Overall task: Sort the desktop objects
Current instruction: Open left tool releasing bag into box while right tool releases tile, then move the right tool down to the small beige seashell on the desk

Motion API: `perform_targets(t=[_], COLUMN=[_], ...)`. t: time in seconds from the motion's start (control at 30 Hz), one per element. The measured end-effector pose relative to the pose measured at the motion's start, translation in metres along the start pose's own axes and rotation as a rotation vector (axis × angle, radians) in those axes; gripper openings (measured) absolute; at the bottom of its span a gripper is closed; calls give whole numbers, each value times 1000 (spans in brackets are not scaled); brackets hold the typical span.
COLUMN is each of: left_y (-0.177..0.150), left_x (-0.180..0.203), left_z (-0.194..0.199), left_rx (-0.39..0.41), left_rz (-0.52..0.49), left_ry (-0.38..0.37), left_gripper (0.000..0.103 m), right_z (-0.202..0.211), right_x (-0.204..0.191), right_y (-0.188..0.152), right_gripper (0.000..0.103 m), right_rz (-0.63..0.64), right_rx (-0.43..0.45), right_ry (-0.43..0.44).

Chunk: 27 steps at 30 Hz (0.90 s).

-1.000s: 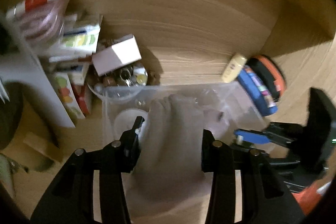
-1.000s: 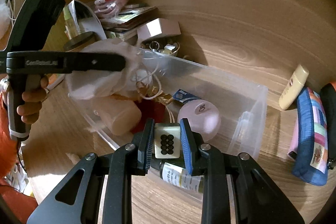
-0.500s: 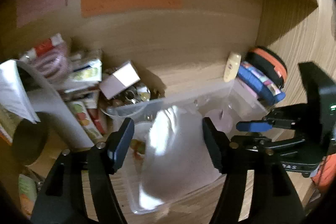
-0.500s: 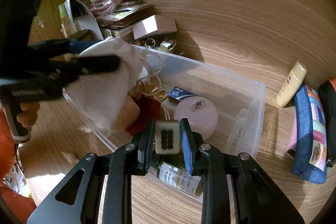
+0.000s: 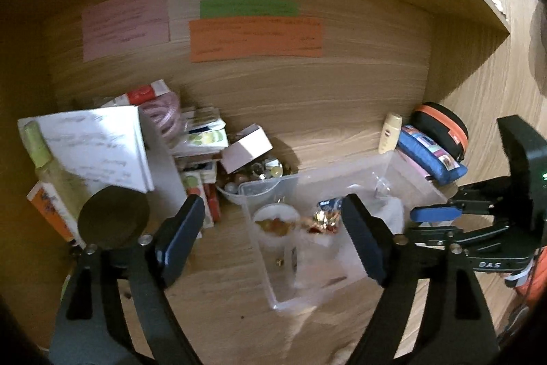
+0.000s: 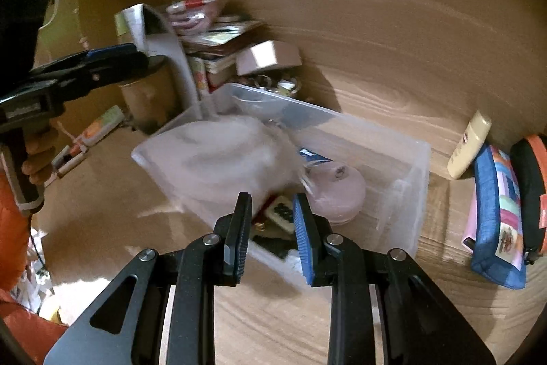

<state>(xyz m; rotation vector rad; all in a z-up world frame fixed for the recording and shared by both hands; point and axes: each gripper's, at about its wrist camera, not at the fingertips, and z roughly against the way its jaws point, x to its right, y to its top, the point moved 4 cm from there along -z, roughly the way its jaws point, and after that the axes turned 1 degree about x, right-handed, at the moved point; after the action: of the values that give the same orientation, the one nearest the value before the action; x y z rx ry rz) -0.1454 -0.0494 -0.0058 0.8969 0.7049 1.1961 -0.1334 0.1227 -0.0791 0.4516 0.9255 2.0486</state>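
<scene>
I look into a wooden desk nook (image 5: 342,105) with pale, streaked grain, where 3 paper notes, pink, green and orange (image 5: 256,38), are stuck to the back wall. A clear, thin-walled plastic bin (image 6: 418,166) sits in the middle, holding a soft white bag (image 6: 222,156), a round pink case (image 6: 333,188) and a small white tile with black dots (image 6: 282,212). My left gripper (image 5: 273,240) hangs above the bin's near end, its jaws opening with nothing between them. My right gripper (image 6: 271,230) has its fingers apart and empty, the tile lying beyond them. A cream tube (image 6: 470,149) and a blue fabric pouch (image 6: 497,214) lie right of the bin.
</scene>
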Motion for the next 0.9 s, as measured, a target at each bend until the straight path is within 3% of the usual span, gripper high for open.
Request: perform_targets(t=[0.4, 0.6, 0.9], left_y=[-50, -84, -124], left_x=[-17, -25, -23], left_z=[18, 15, 15], left_rx=[-57, -131, -202], left_rz=[14, 39, 67], left_ry=[31, 29, 16], left_gripper=[92, 93, 93], right_z=[14, -3, -36], right_x=[-63, -95, -130], right_y=[-14, -30, -56], right_gripper=[31, 31, 31], right_rz=[97, 154, 204], right_rx=[-6, -58, -149], right_ry=[56, 147, 196])
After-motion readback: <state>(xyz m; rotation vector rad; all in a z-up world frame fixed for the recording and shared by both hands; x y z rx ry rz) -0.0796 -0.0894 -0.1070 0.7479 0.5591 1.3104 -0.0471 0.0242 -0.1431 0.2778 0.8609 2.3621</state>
